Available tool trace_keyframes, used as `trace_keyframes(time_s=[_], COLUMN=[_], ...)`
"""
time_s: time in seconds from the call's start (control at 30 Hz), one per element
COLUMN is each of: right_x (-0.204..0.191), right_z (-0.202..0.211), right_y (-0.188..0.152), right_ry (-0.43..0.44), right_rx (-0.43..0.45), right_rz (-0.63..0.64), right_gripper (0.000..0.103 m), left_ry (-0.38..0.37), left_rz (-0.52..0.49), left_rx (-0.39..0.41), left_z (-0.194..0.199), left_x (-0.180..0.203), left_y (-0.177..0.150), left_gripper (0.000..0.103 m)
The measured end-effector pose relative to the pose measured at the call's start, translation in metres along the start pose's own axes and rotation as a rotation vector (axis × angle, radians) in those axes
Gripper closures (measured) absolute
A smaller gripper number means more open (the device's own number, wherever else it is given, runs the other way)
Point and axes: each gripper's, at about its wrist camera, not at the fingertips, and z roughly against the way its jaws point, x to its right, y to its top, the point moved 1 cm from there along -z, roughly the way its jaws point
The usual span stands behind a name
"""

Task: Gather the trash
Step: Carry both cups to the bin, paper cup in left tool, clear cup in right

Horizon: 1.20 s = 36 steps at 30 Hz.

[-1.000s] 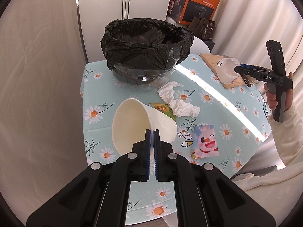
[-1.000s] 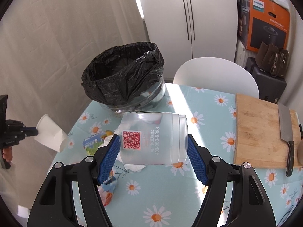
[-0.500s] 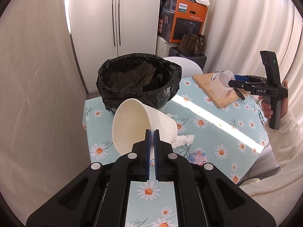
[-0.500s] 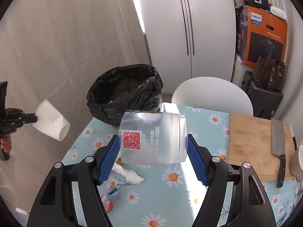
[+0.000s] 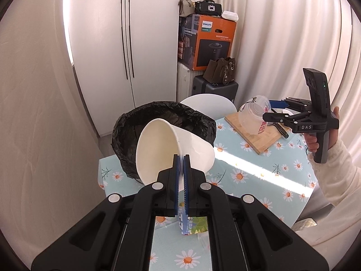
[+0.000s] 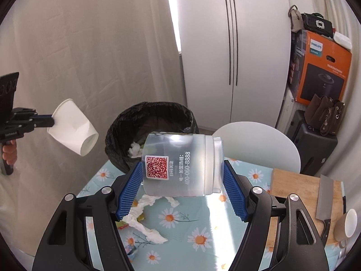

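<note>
L gripper [image 5: 181,158]: jaws pinched tight on the wall of a white paper cup [image 5: 173,149], at its rim; cup tipped on its side, mouth facing back twd the camera, held in the air
R gripper [image 6: 182,181]: jaws wide, blue pads pressed on both ends of a clear plastic jar [image 6: 180,164]; jar lies sideways betw. them, QR label facing the camera, off the table
Bin [image 5: 162,124]: black-bagged, straight ahead of L gripper and just past the cup; from R gripper it sits ahead and a bit left, behind the jar; crumpled white paper inside
Tissue [image 6: 144,221]: crumpled white strip on the table, below R gripper's left finger, w/ small wrapper scraps beside it
Wrapper [image 5: 191,223]: colourful pack on the table right under L gripper, mostly hidden by the fingers
Table [image 6: 203,225]: blue daisy cloth, below both grippers
Cutting board [image 6: 302,198]: wood, right of R gripper, w/ a cleaver [image 6: 325,201] lying on it; a mug [image 6: 345,225] at its near right edge
Person: hand [image 5: 313,140] in a white sleeve grips R gripper's handle, far right of L gripper
Chair [image 6: 257,144]: white, beyond the table, ahead-right of the jar
</note>
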Motion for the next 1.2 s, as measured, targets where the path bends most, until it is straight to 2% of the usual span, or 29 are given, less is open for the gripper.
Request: trace_keyframes(time_s=[0.2, 0.47, 0.87, 1.2], right_x=[-0.009, -0.015, -0.036, -0.033], right_z=[-0.021, -0.067, -0.133, -0.187], right_y=[0.024, 0.044, 0.073, 0.074], right_ry=[0.019, 0.058, 0.136, 0.164], right_rx=[-0.006, -0.063, -0.121, -0.181], right_rz=[0.043, 0.076, 0.162, 0.181], right_gripper=[0.037, 0.037, 0.037, 0.037], left_ry=[-0.038, -0.071, -0.076, -0.118], left_rz=[-0.026, -0.038, 0.004, 0.026], left_rx=[-0.013, -0.046, -0.121, -0.192], left_z=[-0.027, -0.07, -0.126, -0.179], left_x=[-0.011, -0.031, -0.066, -0.09], left_y=[0.02, 0.033, 0.033, 0.032], left_gripper=[0.099, 0.099, 0.099, 0.099])
